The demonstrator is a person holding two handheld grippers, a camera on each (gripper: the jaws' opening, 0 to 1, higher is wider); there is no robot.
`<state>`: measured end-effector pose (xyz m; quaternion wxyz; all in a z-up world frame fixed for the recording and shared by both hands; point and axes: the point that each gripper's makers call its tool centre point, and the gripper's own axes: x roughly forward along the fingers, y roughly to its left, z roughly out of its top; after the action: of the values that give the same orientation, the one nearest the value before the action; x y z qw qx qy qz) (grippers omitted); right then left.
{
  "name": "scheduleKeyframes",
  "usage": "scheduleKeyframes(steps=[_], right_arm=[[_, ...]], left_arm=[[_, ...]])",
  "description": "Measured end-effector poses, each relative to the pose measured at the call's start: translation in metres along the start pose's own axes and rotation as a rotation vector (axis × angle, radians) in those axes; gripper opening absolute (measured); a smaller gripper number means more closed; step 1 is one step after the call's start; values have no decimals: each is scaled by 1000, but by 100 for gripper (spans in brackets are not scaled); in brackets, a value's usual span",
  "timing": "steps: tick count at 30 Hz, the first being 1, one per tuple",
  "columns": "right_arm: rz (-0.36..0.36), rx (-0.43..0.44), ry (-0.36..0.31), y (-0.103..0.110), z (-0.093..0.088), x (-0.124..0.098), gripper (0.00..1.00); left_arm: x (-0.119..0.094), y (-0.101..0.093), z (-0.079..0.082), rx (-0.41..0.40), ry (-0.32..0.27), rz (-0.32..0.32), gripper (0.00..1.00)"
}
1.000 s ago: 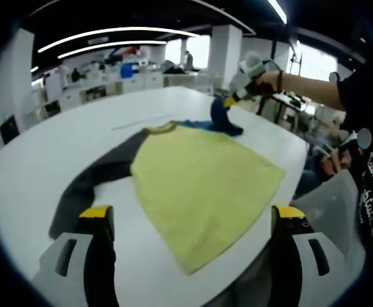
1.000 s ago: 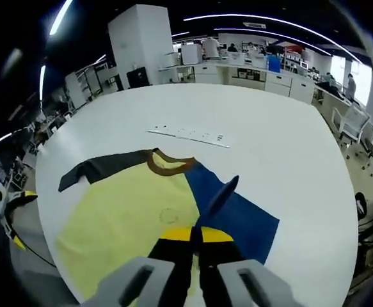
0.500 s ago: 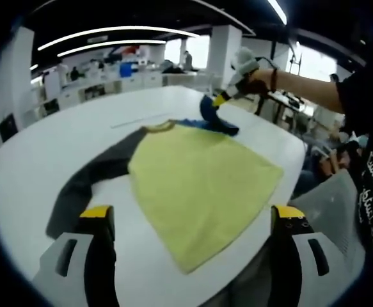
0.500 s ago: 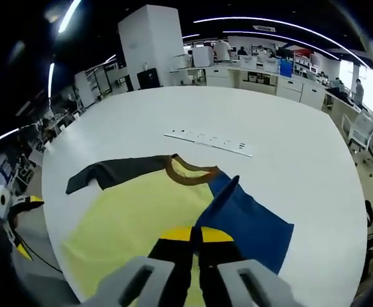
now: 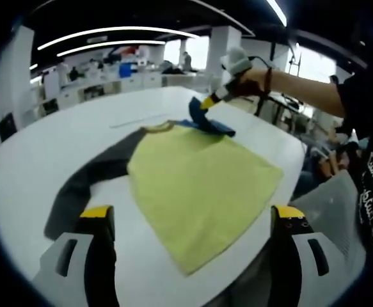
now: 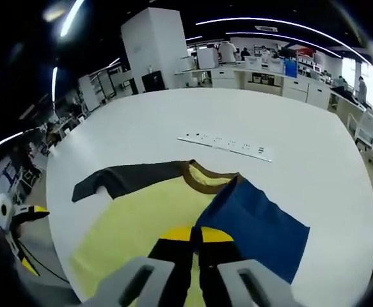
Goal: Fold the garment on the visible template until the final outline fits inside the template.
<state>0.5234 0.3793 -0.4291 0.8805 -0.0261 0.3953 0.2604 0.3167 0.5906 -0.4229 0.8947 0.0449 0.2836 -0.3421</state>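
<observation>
Care is needed now: the right gripper [image 6: 196, 240], jaws closed on the blue sleeve [image 6: 256, 224], should carry it flat across the yellow shirt [image 5: 199, 185] on the white counter [image 6: 141, 128], while the left gripper [image 5: 189, 220] waits open.

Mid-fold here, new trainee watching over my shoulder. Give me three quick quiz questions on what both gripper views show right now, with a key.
1. True or false: the right gripper is shut on the blue sleeve.
2. Which colour is the sleeve lying flat and spread out on the white table: A) blue, B) dark grey, C) yellow?
3. Fill in: the left gripper has its jaws ____.

Key:
1. True
2. B, the dark grey sleeve
3. open, holding nothing, near the yellow shirt body
</observation>
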Motion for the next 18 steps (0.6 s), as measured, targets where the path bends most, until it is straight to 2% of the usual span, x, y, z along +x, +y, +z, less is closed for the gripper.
scheduleKeyframes(steps=[11,18], right_arm=[[-17,-43,10,14,3,18,0],[8,-39,1,32,8,27,0]], left_arm=[[1,4,-3,2,17,10,97],[2,4,-5,-5,19,8,97]])
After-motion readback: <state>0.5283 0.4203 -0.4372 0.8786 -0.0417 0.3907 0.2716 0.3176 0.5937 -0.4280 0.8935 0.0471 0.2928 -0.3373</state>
